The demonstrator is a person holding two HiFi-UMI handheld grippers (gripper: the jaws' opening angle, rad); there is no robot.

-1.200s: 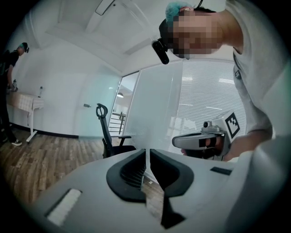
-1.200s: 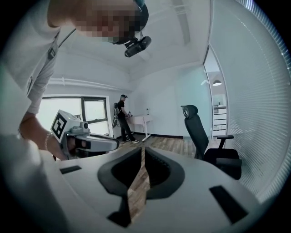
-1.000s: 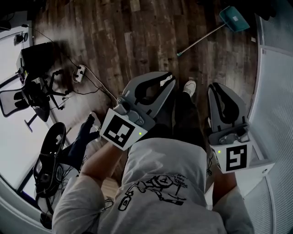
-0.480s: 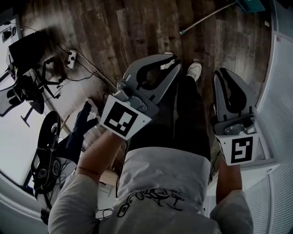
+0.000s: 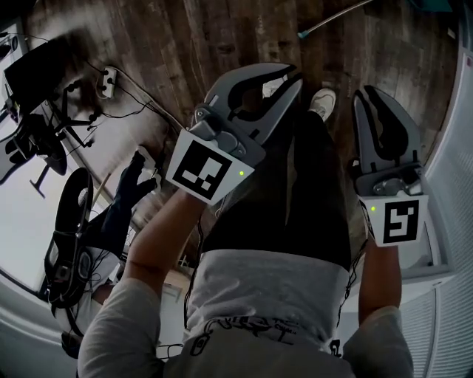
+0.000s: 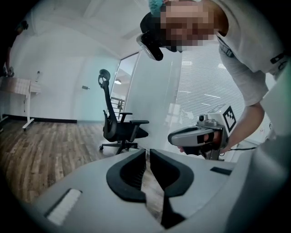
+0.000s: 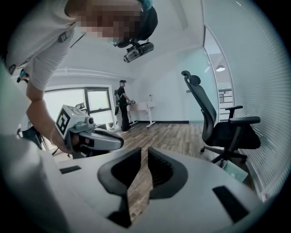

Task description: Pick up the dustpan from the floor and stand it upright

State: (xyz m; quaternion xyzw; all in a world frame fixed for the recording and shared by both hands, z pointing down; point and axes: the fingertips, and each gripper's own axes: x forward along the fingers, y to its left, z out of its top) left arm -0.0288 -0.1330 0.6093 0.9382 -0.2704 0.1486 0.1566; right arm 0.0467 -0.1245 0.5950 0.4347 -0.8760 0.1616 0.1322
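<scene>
In the head view only the dustpan's long thin handle (image 5: 329, 21) shows, lying on the wooden floor at the top edge; a sliver of its teal pan (image 5: 434, 4) sits in the top right corner. My left gripper (image 5: 287, 74) is held out at waist height, shut and empty, far short of the handle. My right gripper (image 5: 369, 93) is beside it, also shut on nothing. In the left gripper view the left gripper (image 6: 148, 152) has its pads almost touching. The right gripper (image 7: 144, 152) looks the same in its own view, where a pale teal flat thing (image 7: 236, 172), perhaps the dustpan, lies near the glass wall.
A black office chair (image 7: 223, 123) stands by the glass wall with blinds (image 5: 452, 148); it also shows as the chair (image 6: 120, 129) in the left gripper view. A power strip (image 5: 107, 77) with cables and dark equipment (image 5: 70, 244) lie at left. A person (image 7: 122, 109) stands far off.
The head view has swung back and down: the dustpan slid to the top edge and mostly out of the picture. Both grippers sit higher in the picture, still shut.
</scene>
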